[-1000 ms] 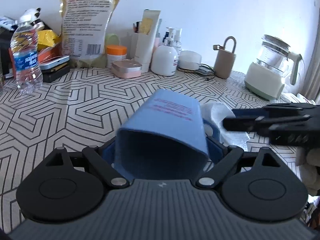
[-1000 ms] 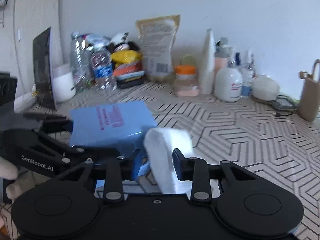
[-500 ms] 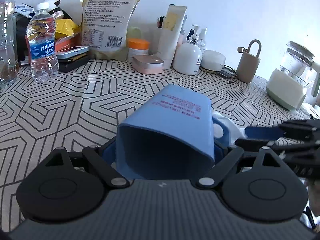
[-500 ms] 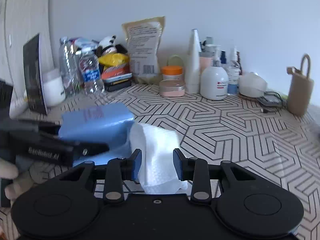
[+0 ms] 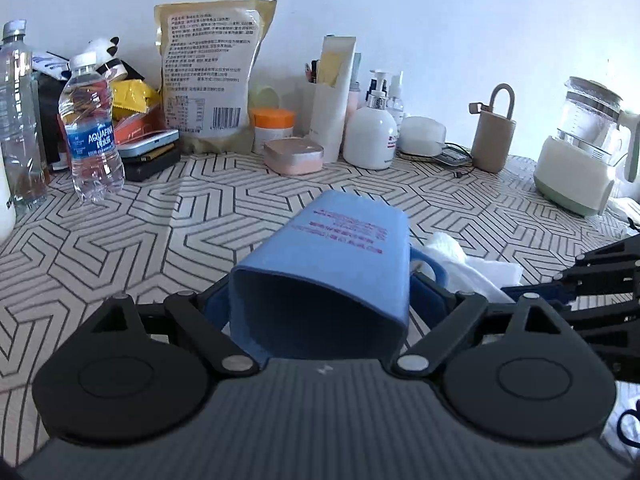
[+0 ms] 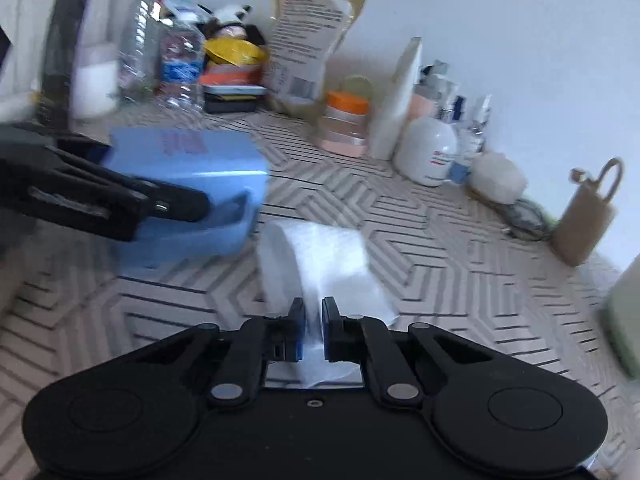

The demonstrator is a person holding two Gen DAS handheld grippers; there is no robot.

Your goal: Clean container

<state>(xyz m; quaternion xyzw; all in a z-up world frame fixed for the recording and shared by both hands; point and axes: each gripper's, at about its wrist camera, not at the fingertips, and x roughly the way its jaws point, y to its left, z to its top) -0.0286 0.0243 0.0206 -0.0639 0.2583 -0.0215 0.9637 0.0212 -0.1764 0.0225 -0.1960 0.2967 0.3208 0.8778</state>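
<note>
A light blue container point(image 5: 332, 256) with red print and a side handle lies tilted, its open mouth toward the left wrist camera. My left gripper point(image 5: 324, 304) is shut on it, one finger on each side wall. In the right wrist view the same container point(image 6: 192, 160) is at the left, with a left finger point(image 6: 172, 204) across its side. A white cloth point(image 6: 328, 252) rests on the patterned table point(image 6: 440, 240) just right of the container. My right gripper point(image 6: 313, 314) is shut on the cloth's near end. The cloth point(image 5: 460, 256) also shows beside the container's handle.
Along the back wall stand water bottles point(image 5: 92, 132), a tan pouch point(image 5: 208, 76), an orange-lidded jar point(image 5: 274, 124), a pink case point(image 5: 294, 156), a white pump bottle point(image 5: 370, 136), a beige holder point(image 5: 492, 140) and a kettle point(image 5: 584, 148). Patterned tabletop lies between them and the container.
The right gripper's jaws, open around the cloth before, have closed onto it, and its view has rolled. The left view has swung to show more of the bottles at the left.
</note>
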